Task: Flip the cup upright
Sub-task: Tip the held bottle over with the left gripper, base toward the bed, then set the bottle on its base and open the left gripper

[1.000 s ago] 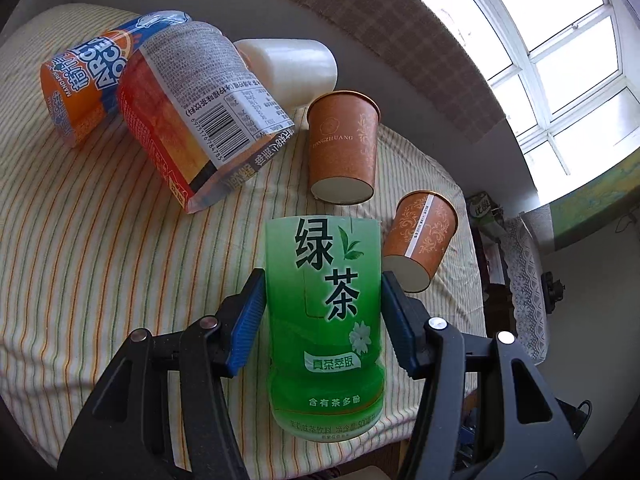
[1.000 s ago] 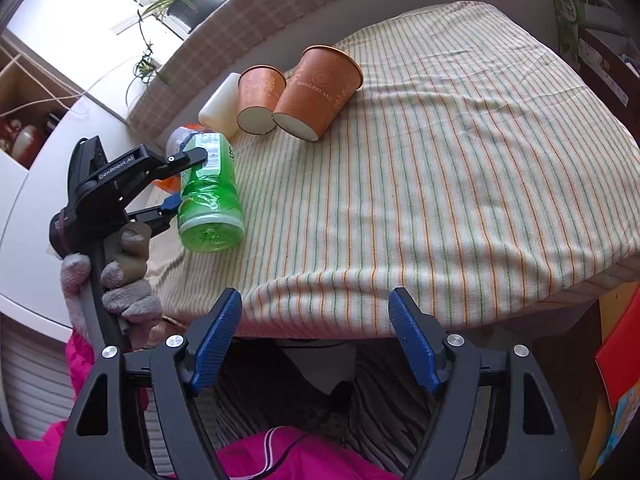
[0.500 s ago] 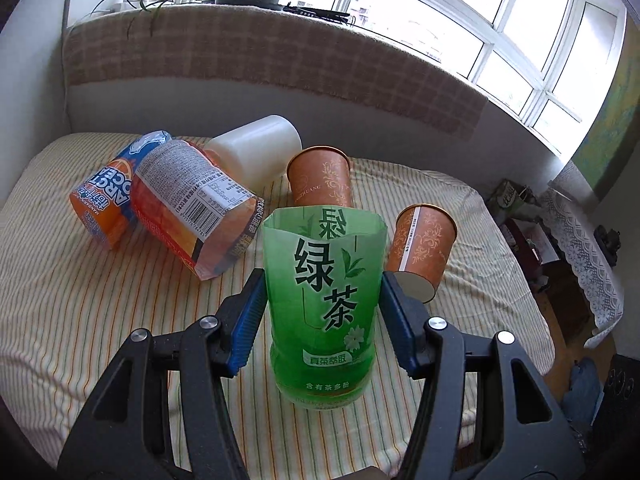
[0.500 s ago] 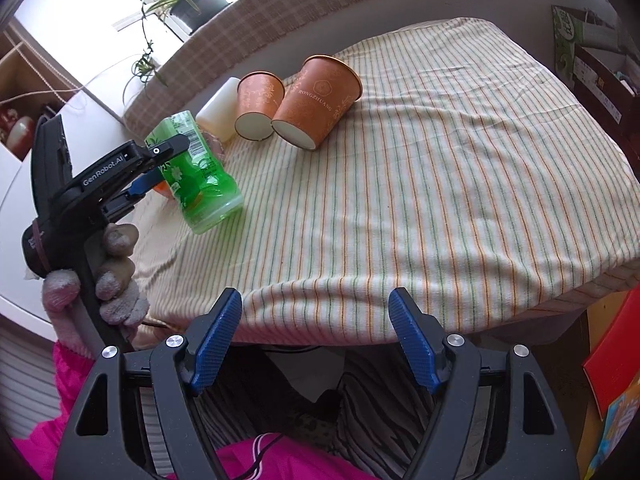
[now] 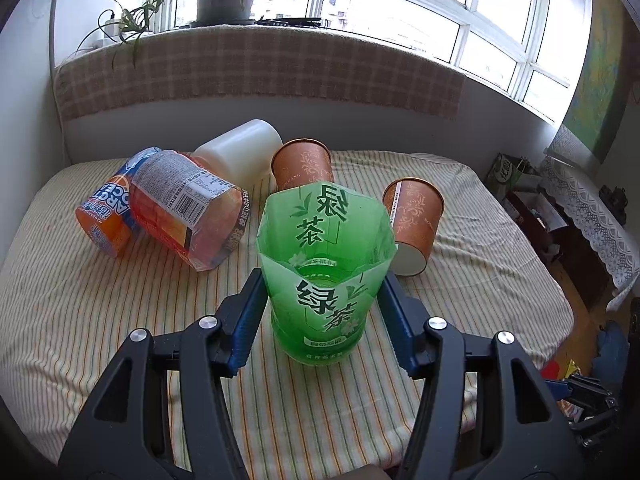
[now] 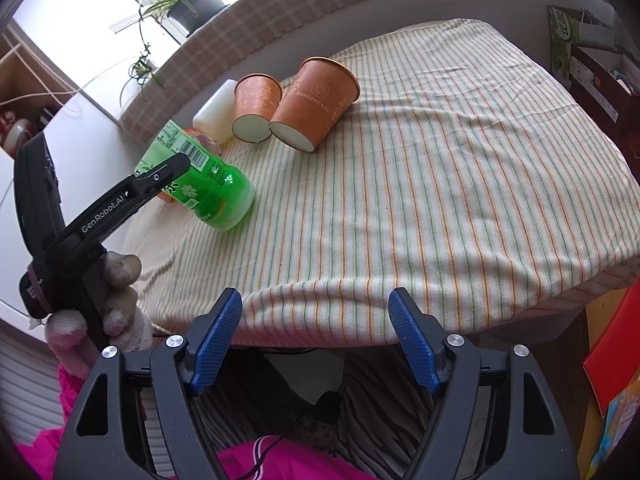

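Observation:
A green see-through cup (image 5: 324,312) cut from a tea bottle sits between the blue pads of my left gripper (image 5: 322,280), which is shut on its sides. Its jagged open mouth faces up toward the left wrist camera. From the right wrist view the green cup (image 6: 216,196) leans, base low over the striped cloth; I cannot tell whether it touches. A gloved hand (image 6: 116,280) holds that gripper. My right gripper (image 6: 315,298) stands open with nothing in it at the near table edge.
Two brown paper cups (image 5: 304,164) (image 5: 414,220) lie on their sides behind the green cup. A white cup (image 5: 240,152) and two orange cut bottles (image 5: 188,208) (image 5: 104,216) lie at the back left. The striped tablecloth (image 6: 440,160) stretches right.
My left gripper has swung the green cup from lying with its side showing to mouth-up, and the view has tilted up to the window. The right gripper has stayed put.

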Action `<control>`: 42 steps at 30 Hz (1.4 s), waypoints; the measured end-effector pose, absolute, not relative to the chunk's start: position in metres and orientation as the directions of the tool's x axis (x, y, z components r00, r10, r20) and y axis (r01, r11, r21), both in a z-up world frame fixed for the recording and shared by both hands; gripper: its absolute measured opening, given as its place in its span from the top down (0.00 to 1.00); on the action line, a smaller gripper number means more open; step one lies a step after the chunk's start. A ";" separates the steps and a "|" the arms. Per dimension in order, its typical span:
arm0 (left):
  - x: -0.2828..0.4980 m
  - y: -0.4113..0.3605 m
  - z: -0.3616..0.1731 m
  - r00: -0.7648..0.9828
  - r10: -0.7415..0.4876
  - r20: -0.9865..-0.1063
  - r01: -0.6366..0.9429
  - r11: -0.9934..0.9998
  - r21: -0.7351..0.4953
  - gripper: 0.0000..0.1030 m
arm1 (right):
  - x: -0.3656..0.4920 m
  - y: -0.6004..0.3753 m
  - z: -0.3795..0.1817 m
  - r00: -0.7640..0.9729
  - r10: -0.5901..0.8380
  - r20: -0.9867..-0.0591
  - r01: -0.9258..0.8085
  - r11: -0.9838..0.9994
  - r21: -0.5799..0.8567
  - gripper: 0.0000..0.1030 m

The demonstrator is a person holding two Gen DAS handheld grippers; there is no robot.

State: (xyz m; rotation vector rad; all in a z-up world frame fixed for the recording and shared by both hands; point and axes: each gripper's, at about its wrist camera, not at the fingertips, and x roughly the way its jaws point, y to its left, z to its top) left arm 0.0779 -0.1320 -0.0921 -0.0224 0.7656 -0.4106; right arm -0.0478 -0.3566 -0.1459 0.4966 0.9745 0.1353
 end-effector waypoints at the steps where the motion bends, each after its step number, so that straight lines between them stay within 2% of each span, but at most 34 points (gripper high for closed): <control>1: 0.077 -0.132 -0.093 0.646 -0.369 -0.668 0.354 0.920 -0.166 0.44 | -0.048 -0.356 -0.146 0.563 0.328 -0.758 0.107 0.881 0.460 0.27; 10: 0.073 -0.130 -0.095 0.615 -0.401 -0.679 0.371 0.907 -0.199 0.42 | -0.048 -0.352 -0.144 0.566 0.325 -0.758 0.096 0.887 0.452 0.27; 13: 0.075 -0.128 -0.099 0.589 -0.420 -0.691 0.371 0.900 -0.231 0.35 | -0.047 -0.352 -0.144 0.568 0.324 -0.757 0.096 0.887 0.452 0.27; 18: 0.075 -0.126 -0.102 0.567 -0.432 -0.702 0.368 0.895 -0.254 0.31 | -0.048 -0.352 -0.143 0.570 0.320 -0.757 0.098 0.888 0.450 0.27; 20: 0.073 -0.124 -0.103 0.560 -0.440 -0.702 0.366 0.891 -0.268 0.25 | -0.048 -0.352 -0.142 0.574 0.314 -0.756 0.099 0.890 0.445 0.27; 31: 0.054 -0.098 -0.107 0.556 -0.424 -0.715 0.336 0.901 -0.273 0.24 | -0.048 -0.344 -0.128 0.617 0.248 -0.747 0.081 0.924 0.374 0.27; 36: 0.040 -0.079 -0.093 0.617 -0.382 -0.688 0.303 0.922 -0.240 0.24 | -0.047 -0.334 -0.115 0.655 0.186 -0.732 0.062 0.953 0.297 0.27; 42: 0.019 -0.065 -0.063 0.722 -0.322 -0.612 0.268 0.946 -0.181 0.20 | -0.045 -0.325 -0.100 0.699 0.132 -0.702 0.044 0.973 0.226 0.27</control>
